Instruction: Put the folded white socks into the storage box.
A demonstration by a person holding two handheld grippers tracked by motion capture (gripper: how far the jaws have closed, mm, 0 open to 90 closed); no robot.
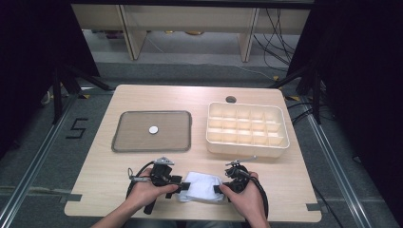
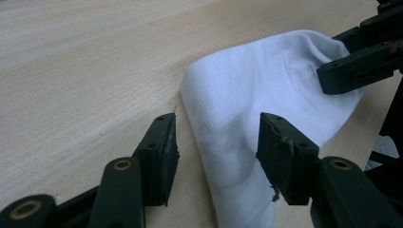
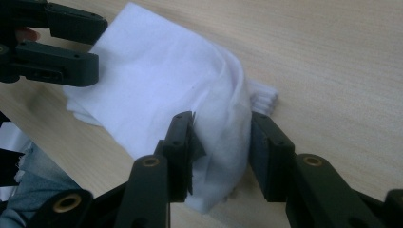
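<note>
A white cloth (image 1: 203,187) lies bunched on the near edge of the counter (image 1: 142,95), between the two hands and well apart from the grey tray (image 1: 124,140) and the divided box (image 1: 280,142) farther back. The left gripper (image 2: 216,142) straddles one end of the cloth with its jaws parted; one pad sits against the fabric, the other rests clear on the wood, so nothing is pinched there. The right gripper (image 3: 222,142) has a thick fold between its jaws and appears to be clamped on it. The step in hand looks like taking both ends to fold or lift the cloth. To do it well, the left gripper should slide further over the edge so both pads meet fabric, then close on one clean layer rather than a bunch, keeping the cloth flat while tension is taken up evenly.
</note>
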